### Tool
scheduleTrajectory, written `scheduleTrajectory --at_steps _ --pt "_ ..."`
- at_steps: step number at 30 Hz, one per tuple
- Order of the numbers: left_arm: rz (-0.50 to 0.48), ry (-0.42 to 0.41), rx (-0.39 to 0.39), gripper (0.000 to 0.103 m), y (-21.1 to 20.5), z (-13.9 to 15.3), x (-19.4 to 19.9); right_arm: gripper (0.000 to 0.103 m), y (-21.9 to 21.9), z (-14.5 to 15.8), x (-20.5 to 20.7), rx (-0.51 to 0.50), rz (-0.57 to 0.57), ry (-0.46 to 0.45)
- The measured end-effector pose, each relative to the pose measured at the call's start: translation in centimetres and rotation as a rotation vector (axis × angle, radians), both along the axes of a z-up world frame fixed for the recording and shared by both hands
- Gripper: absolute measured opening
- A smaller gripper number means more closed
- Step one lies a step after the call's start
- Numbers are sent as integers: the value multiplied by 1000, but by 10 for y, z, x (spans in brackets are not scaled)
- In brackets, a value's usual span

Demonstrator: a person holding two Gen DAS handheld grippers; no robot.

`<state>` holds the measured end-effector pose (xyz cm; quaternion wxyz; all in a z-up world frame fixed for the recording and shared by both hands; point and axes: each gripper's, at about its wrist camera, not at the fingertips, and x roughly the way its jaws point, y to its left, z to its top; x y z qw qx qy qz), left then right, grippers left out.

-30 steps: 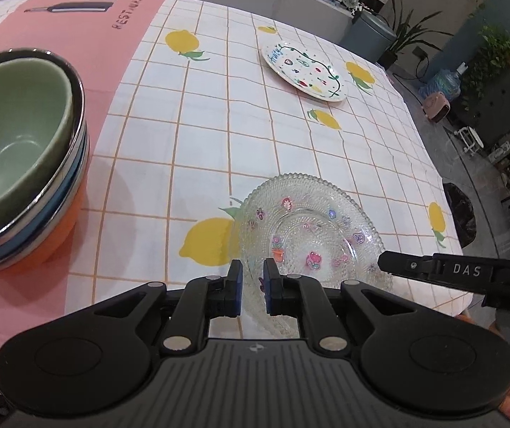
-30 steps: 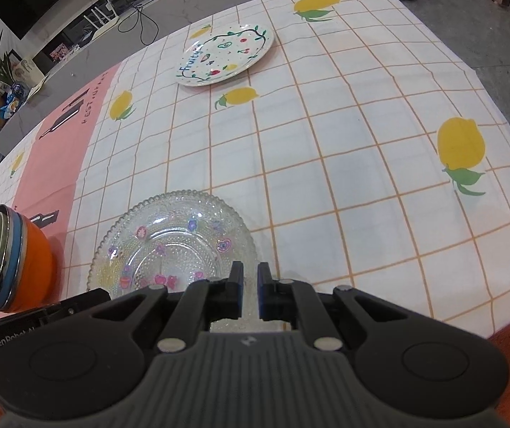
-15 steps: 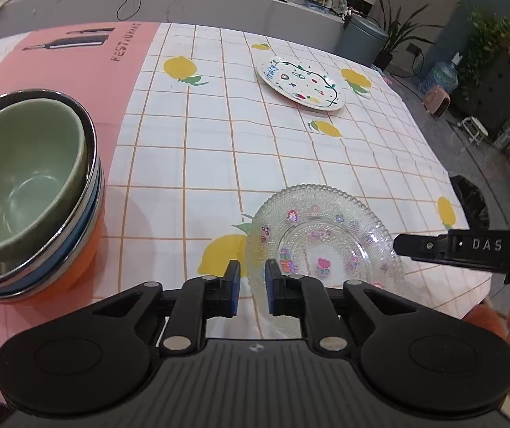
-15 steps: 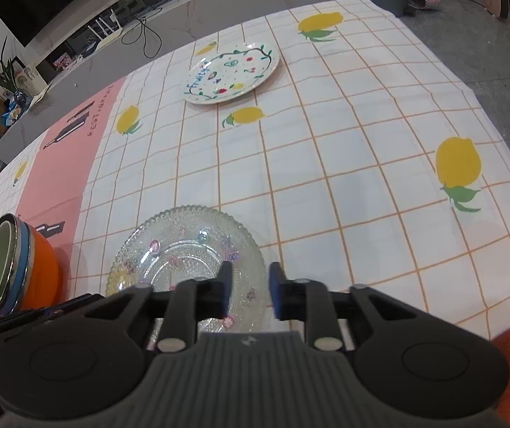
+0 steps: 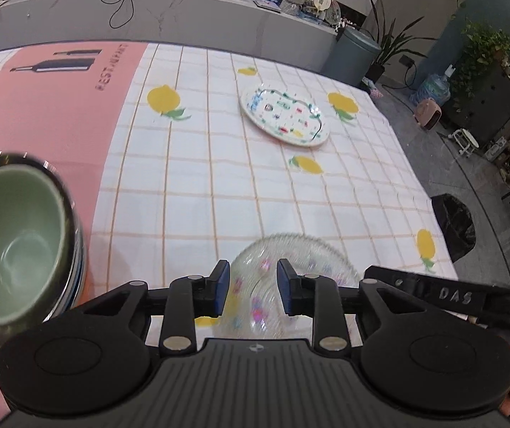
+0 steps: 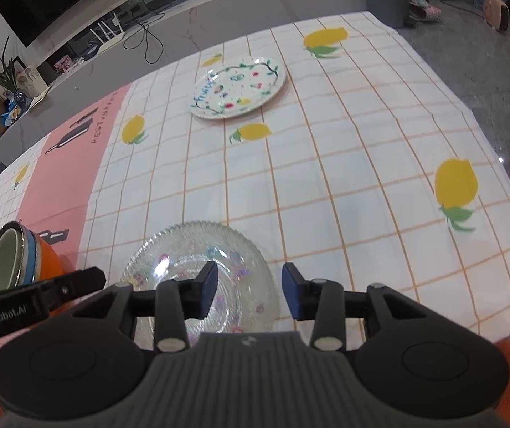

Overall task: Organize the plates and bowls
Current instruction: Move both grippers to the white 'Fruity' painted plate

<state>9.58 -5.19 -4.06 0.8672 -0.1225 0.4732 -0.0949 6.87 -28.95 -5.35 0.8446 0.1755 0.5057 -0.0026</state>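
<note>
A clear glass plate point(image 6: 197, 249) with coloured dots lies near the table's front edge; it also shows in the left wrist view point(image 5: 290, 253). My left gripper point(image 5: 253, 287) is open and empty above the plate's near rim. My right gripper point(image 6: 249, 294) is open and empty above the plate's near right part. A white painted plate point(image 5: 283, 116) lies further back on the table, also in the right wrist view point(image 6: 238, 87). A stack of bowls, green on top point(image 5: 12, 246), stands at the left; in the right wrist view its orange bottom bowl point(image 6: 46, 256) shows.
The table wears a lemon-print checked cloth point(image 6: 326, 164) with a pink strip point(image 5: 48, 107). Its right edge drops to the floor, where a grey bin point(image 5: 353, 55) and plants stand. A grey counter runs behind the table.
Both grippers have opened from nearly shut and have pulled back and up from the glass plate, which stays on the table.
</note>
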Motion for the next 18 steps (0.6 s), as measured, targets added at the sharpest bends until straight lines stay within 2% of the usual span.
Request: scheduleTrajectory --at_steps 5,9,12,18 --pt "19 -11 1 34 -4 7 20 41 4 4 19 -19 7 -4" --pt "53 -24 -19 42 -3 11 36 46 5 9 36 -37 5 -19" --pt "75 -28 -22 42 -4 12 51 50 4 10 53 -42 -1 -25" --pt "142 8 -96 45 -5 3 83 53 -4 2 86 -21 -19 -11"
